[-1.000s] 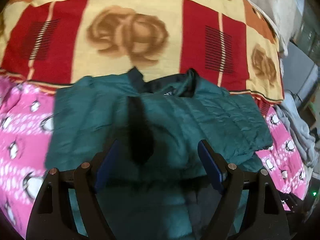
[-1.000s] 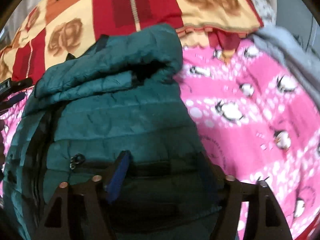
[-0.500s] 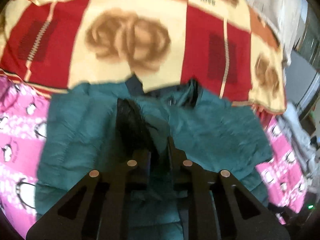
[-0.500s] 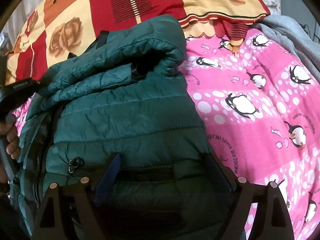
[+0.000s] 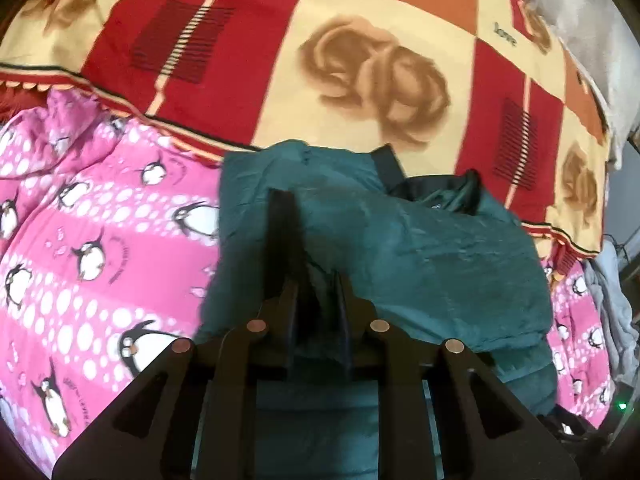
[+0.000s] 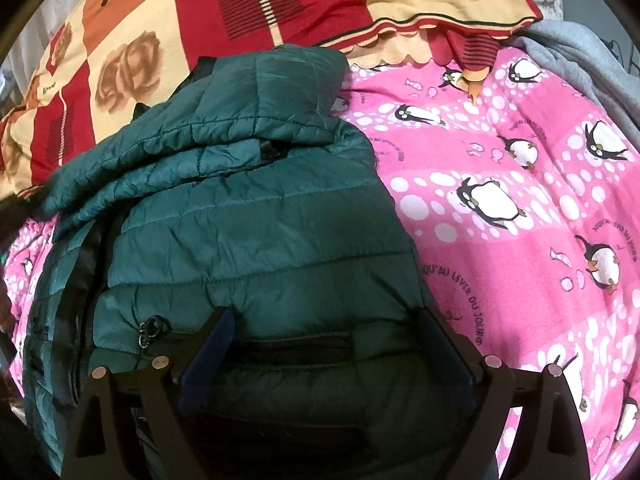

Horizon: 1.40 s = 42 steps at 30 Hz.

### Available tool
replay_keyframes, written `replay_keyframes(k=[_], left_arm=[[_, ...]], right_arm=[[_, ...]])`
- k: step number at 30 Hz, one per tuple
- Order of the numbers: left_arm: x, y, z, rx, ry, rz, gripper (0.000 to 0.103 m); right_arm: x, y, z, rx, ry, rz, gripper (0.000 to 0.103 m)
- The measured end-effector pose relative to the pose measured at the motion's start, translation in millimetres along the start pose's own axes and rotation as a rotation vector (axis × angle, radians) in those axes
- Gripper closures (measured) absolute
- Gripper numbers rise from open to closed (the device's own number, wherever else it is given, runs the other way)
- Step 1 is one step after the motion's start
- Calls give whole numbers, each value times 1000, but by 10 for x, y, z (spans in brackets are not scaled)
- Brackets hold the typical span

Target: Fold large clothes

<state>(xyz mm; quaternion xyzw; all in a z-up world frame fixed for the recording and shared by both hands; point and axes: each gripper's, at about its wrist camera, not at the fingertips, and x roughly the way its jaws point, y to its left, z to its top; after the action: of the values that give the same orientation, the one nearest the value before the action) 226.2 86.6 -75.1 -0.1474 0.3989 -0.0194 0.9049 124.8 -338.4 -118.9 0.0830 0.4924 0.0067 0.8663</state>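
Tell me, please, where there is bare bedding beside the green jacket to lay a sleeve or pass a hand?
Free: the pink penguin blanket right of the green jacket, up to the grey garment, and another stretch left of it. The rose-print blanket beyond the collar is bare. Crowded: the jacket's middle, where the left gripper pinches fabric.

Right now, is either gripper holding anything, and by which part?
The left gripper is shut on the green jacket, pinching a raised fold beside its dark front strip. The right gripper is open, holding nothing.

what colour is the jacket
Dark teal green, quilted; clearest in the right wrist view: jacket.
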Motion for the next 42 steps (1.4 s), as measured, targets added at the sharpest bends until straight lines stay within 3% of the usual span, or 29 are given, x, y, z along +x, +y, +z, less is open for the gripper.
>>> replay_keyframes(k=[3,5,8,9,10,11,13,17,19,22,28,30,32,34,36,37,38,39,42], left_arm=[[-204,94,33,-34,-77,72,83],[-333,173,55,-87,-137,147,83],[-345,81,112,-72,-205,161,81],[-271,-74,139,-18,-202,141,81],[-217,-182,154,17,-192,124,81],[-150,-311,160,59,-177,107,81],[18,-537,131,138,-155,131,77],[494,-497,51,140,-25,221,74],[660,-354,-8,100,32,194,73],[657,-351,-20,108,21,188,73],[635,-325,-17,99,18,176,73],[634,-353,-18,105,20,181,72],[634,-349,-18,107,17,180,72],[651,-351,-20,108,11,179,71],[647,-346,-23,104,8,171,70],[642,-351,-31,102,6,161,69],[631,-360,-40,102,3,140,67],[622,-372,-53,103,-1,124,61],[631,-373,-70,98,4,59,46]], right_arm=[[-139,-24,102,5,-14,6,18],[-308,-44,333,-9,-88,12,18],[-468,-41,744,-11,-206,35,20],[-485,-1,918,-28,-248,62,32],[-461,56,1074,-49,-262,95,53],[-385,130,1245,-74,-259,136,61],[-216,291,1454,-124,-247,156,65],[280,468,1661,-183,-222,122,65],[584,421,1633,-169,-153,161,65],[964,316,1492,-150,-70,179,66],[937,386,1611,-176,4,136,65],[784,426,1750,-142,-32,124,65],[539,412,1896,-98,-154,154,65],[518,417,2049,-51,-200,156,64],[766,459,2134,-59,-145,121,64],[1027,489,2136,-79,-64,82,64],[1287,505,2091,-95,13,61,64],[1420,510,2040,-108,34,73,63],[1449,525,1983,-138,-16,74,62]])
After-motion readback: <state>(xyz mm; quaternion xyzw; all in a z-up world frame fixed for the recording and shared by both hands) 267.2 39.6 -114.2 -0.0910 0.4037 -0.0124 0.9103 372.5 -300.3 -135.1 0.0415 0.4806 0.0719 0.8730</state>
